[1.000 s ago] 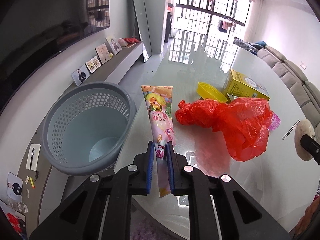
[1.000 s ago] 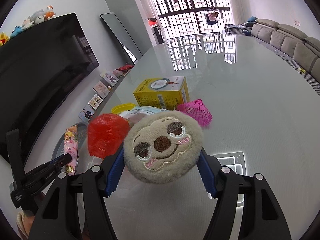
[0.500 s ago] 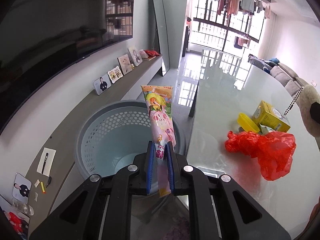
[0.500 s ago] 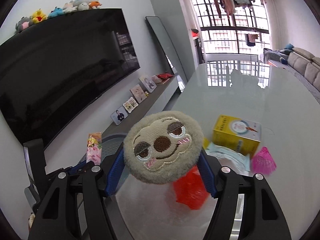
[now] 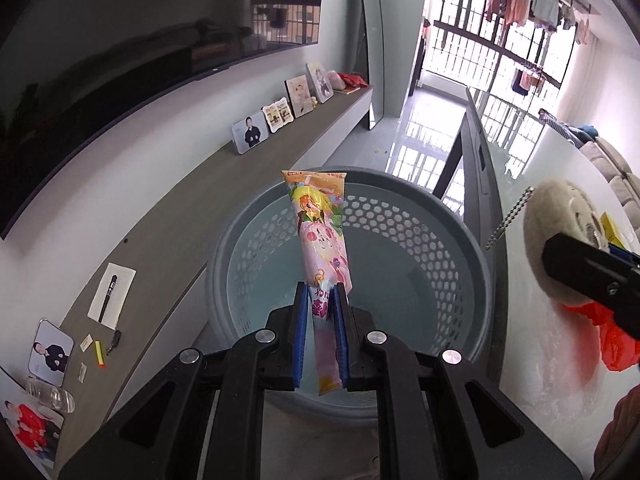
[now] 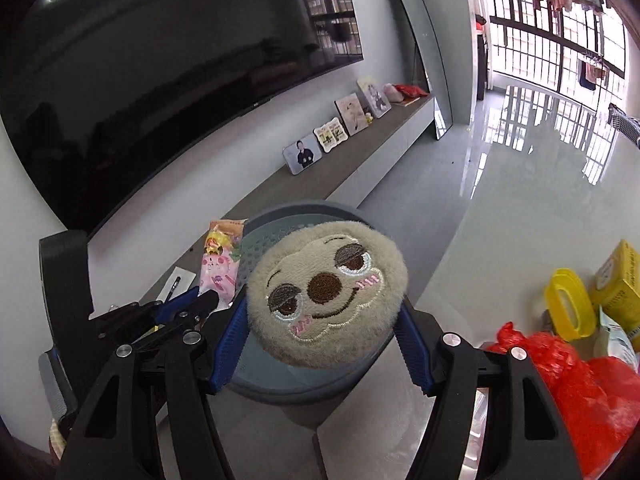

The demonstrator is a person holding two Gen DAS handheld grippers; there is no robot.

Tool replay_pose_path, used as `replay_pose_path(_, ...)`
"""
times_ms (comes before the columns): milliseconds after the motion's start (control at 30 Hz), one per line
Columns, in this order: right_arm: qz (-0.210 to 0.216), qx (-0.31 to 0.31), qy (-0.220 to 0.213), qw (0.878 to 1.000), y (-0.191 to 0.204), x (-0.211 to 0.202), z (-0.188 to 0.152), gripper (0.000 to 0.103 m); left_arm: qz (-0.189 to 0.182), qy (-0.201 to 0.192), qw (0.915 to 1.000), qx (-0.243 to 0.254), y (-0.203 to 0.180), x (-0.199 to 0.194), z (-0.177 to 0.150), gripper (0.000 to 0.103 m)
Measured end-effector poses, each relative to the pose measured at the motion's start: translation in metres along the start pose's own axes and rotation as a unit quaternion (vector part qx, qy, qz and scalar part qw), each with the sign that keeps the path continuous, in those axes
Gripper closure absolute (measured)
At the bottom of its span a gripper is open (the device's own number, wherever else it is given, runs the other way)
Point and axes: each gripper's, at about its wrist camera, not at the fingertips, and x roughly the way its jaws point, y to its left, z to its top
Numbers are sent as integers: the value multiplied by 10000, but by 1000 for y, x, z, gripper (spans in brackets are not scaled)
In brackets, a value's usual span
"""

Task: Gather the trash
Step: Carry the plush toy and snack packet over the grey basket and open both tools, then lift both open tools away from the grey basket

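My left gripper [image 5: 323,300] is shut on a pink cartoon snack wrapper [image 5: 320,232], which stands upright over the mouth of the grey-blue perforated basket [image 5: 400,236]. My right gripper [image 6: 322,320] is shut on a round beige plush sloth face [image 6: 326,296] held just in front of the basket [image 6: 304,210], near the table edge. In the right wrist view the left gripper [image 6: 200,300] and the wrapper [image 6: 220,268] sit to the left of the plush. The plush [image 5: 560,232] also shows at the right of the left wrist view. The basket looks bare inside.
On the glossy table [image 6: 520,200] lie a red plastic bag [image 6: 580,380], a yellow lid [image 6: 568,308] and a yellow box [image 6: 620,280]. Behind the basket a low grey console [image 5: 200,200] carries photo frames, paper and a pen, below a large dark TV.
Both grippers swung left off the table toward the basket. The wrapper went from above the table edge to above the basket mouth, and the plush followed; the table trash slid to the right edge.
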Motion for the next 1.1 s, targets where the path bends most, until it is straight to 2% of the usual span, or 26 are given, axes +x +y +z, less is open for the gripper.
replay_pose_path(233, 42, -50, 404, 9992, 5, 55, 4, 38, -105, 193, 9997, -43, 7, 23, 1, 89)
replay_pose_path(467, 5, -8, 551, 9985, 3, 73, -2, 38, -62, 315, 9994, -92, 9, 35, 4, 87)
replay_pose_path(533, -19, 16, 553, 9985, 1, 73, -4, 37, -26, 326, 9994, -123, 11, 37, 4, 81)
replay_pose_path(600, -15, 45, 535, 9986, -2, 72, -5, 36, 4, 324, 9994, -156, 12, 37, 4, 64)
replay_pose_path(667, -4, 72, 507, 9987, -3, 71, -6, 34, 31, 289, 9994, -190, 15, 37, 2, 51)
replay_pose_path(733, 25, 77, 462, 9989, -3, 69, -7, 31, 37, 270, 9994, -216, 18, 36, 3, 50)
replay_pose_path(867, -27, 54, 429, 9991, -4, 68, -7, 31, 79, 263, 9993, -238, 19, 34, 3, 50)
replay_pose_path(1100, -17, 100, 372, 9993, -7, 66, -9, 31, 250, 216, 9992, -245, 18, 30, 2, 44)
